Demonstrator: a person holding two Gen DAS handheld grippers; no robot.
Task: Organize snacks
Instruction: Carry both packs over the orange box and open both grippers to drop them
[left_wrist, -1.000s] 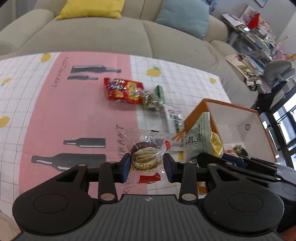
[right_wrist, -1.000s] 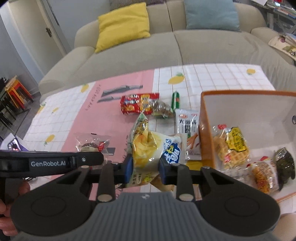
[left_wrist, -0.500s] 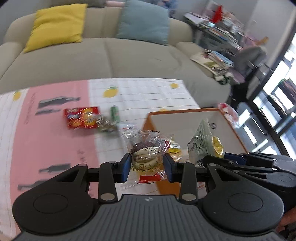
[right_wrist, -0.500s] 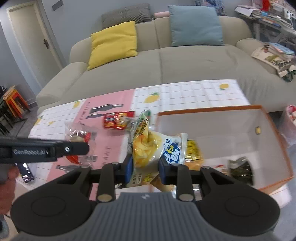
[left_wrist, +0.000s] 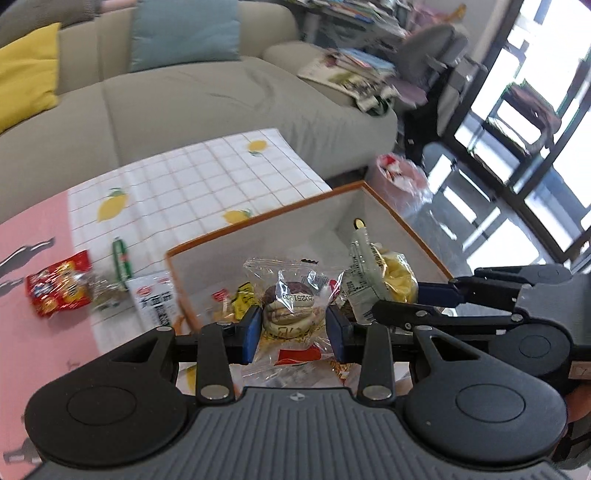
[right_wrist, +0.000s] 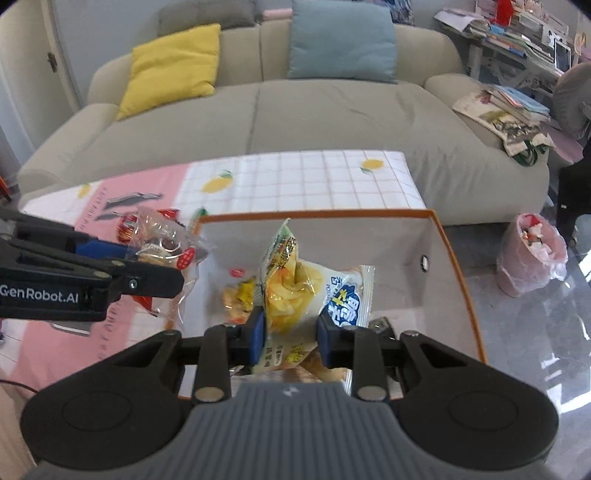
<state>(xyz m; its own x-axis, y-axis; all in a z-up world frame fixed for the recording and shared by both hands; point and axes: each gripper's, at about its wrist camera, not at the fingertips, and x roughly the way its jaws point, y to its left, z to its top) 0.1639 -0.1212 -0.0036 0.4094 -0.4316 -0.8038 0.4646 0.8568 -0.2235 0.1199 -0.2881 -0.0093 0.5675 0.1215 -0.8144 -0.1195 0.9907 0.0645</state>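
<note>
Two handheld grippers hang over an orange-rimmed box (right_wrist: 460, 280) on a table covered with a pink and lemon-print cloth (left_wrist: 192, 184). The left gripper (left_wrist: 291, 325) pinches a clear-wrapped round pastry (left_wrist: 291, 314) above the box's near-left corner. The right gripper (right_wrist: 290, 332) clamps a yellow chip bag (right_wrist: 291, 291) over the box's middle. A red snack packet (left_wrist: 59, 288) lies on the cloth.
</note>
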